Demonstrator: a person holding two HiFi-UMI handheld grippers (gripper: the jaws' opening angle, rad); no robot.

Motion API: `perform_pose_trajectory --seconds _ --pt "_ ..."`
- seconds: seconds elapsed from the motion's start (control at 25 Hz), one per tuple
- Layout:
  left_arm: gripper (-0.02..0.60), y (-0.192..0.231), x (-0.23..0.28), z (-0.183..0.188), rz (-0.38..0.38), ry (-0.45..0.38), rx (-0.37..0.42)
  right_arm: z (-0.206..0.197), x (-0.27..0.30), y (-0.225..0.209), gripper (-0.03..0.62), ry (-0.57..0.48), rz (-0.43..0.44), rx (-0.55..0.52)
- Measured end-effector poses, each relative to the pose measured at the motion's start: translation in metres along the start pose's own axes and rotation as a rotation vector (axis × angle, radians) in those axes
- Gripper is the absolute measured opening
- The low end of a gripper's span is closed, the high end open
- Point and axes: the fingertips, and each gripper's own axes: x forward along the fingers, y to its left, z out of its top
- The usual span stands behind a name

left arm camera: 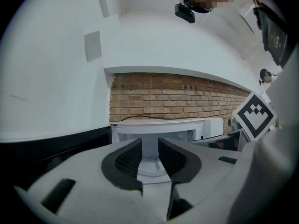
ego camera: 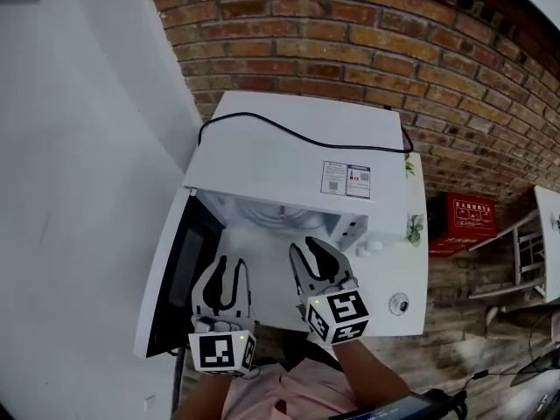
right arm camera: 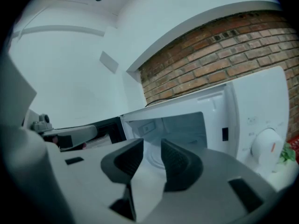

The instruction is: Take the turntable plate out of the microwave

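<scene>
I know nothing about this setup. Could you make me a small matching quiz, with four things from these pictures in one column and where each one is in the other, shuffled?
Things:
1. microwave door
2. black cable
3. red box
4. turntable plate

Places:
A. inside the microwave, on the floor of its cavity
B. swung open at the left in the head view
C. by the brick wall, right of the microwave
D. lying across the microwave's top

Pairs: 1-B, 2-D, 3-C, 4-A
</scene>
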Motion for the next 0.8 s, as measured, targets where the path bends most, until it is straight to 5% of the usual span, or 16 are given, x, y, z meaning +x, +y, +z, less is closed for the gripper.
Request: perform_pose_trajectory --seconds 0.44,0.8 --pt "0.117 0.012 0.039 0.015 -0.019 -0.005 0.011 0.017 0.038 -0.008 0.124 -0.005 0.011 0.017" --pt "0.117 0.019 0.058 -0.006 -0.091 0.03 -0.018 -0.018 0.056 -0.018 0.124 0.071 -0.056 0.099"
